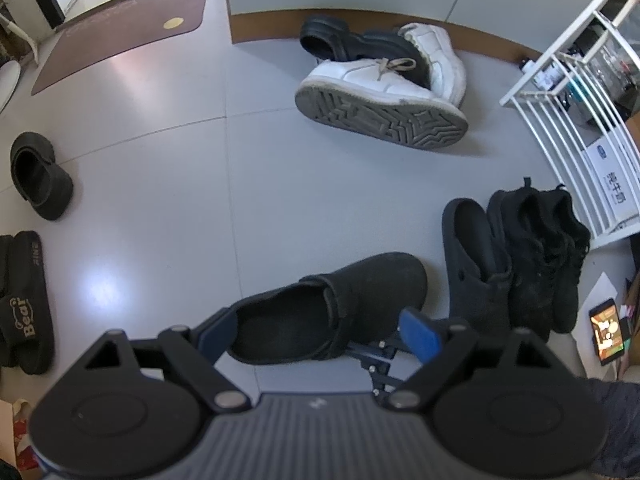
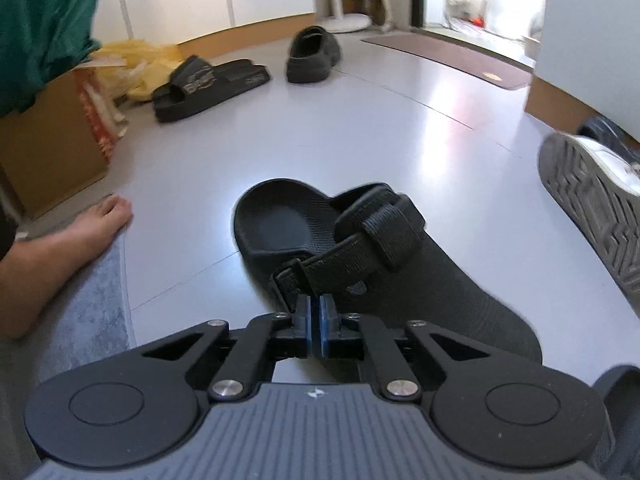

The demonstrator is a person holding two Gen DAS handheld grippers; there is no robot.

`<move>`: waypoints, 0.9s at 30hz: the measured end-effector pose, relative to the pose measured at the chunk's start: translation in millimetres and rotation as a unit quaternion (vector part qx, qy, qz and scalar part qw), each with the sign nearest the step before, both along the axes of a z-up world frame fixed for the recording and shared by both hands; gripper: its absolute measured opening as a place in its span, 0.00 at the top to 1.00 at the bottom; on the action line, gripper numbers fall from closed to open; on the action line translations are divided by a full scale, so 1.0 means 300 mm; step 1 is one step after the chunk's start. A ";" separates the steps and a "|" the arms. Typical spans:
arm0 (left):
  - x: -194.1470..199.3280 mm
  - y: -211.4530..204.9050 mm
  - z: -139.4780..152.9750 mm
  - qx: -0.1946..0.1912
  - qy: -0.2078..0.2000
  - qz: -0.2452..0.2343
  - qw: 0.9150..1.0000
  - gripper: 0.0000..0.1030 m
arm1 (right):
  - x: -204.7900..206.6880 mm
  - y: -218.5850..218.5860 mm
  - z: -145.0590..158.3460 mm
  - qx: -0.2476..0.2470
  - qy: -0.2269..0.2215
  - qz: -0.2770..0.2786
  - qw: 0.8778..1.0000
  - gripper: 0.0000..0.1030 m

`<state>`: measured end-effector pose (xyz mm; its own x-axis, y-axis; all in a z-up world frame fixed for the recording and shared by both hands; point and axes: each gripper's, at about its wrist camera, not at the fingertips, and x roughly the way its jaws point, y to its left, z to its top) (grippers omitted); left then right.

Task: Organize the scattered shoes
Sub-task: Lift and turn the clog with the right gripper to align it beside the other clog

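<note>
The grey tiled floor (image 1: pixel 168 184) carries everything. In the left wrist view a white rack (image 1: pixel 568 128) stands at three o'clock, its shelves packed with small items too cramped to make out, a labelled white box on the lower level. A brown mat (image 1: pixel 120 28) lies at eleven o'clock. A white shoe (image 1: pixel 376 92) lies on its side at one o'clock, sole showing, touching a second white shoe and a black clog (image 1: pixel 352 42) heaped behind it. At four o'clock a black clog and a pair of black trainers (image 1: pixel 544 256) stand side by side, touching. A black slide (image 1: pixel 28 304) lies at nine o'clock, a dark slipper (image 1: pixel 38 176) at ten. A dark clog (image 1: pixel 332 304) lies at six o'clock between the left tongs (image 1: pixel 320 330), whose pads stand wide apart either side of its heel end; whether they touch it I cannot tell. In the right wrist view a cardboard box (image 2: pixel 52 144) sits at ten o'clock, yellow bags (image 2: pixel 136 64) just beside it. A bare foot (image 2: pixel 76 236) rests at nine o'clock. The right tongs (image 2: pixel 315 330) are closed together, at the near edge of a black strapped clog (image 2: pixel 400 276); whether they pinch its strap I cannot tell.
</note>
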<state>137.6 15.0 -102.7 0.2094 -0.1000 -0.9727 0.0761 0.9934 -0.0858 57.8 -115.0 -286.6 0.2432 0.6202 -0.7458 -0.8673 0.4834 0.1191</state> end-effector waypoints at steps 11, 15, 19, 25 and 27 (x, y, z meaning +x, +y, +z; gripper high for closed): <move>0.000 0.007 0.006 0.003 -0.006 0.004 1.000 0.12 | 0.058 -0.042 0.028 -0.044 -0.084 0.007 0.995 0.07; 0.003 0.006 0.004 0.002 -0.005 0.005 1.000 0.12 | 0.083 -0.052 0.030 -0.050 -0.092 0.018 0.994 0.07; 0.002 -0.002 0.005 -0.002 -0.005 0.001 1.000 0.12 | 0.127 -0.041 -0.001 -0.073 -0.089 0.022 0.993 0.07; 0.002 0.010 0.006 -0.002 -0.006 0.006 1.000 0.12 | 0.149 -0.042 -0.040 -0.079 -0.065 0.030 0.994 0.04; 0.006 0.018 0.000 -0.001 -0.002 0.012 1.000 0.12 | 0.152 -0.048 -0.047 -0.078 -0.048 0.028 0.995 0.05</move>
<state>139.4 20.6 -102.7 0.2157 -0.0977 -0.9716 0.0534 0.9947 -0.0882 103.3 -129.4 -300.6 0.2864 0.5126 -0.8095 -0.8969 0.4406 -0.0384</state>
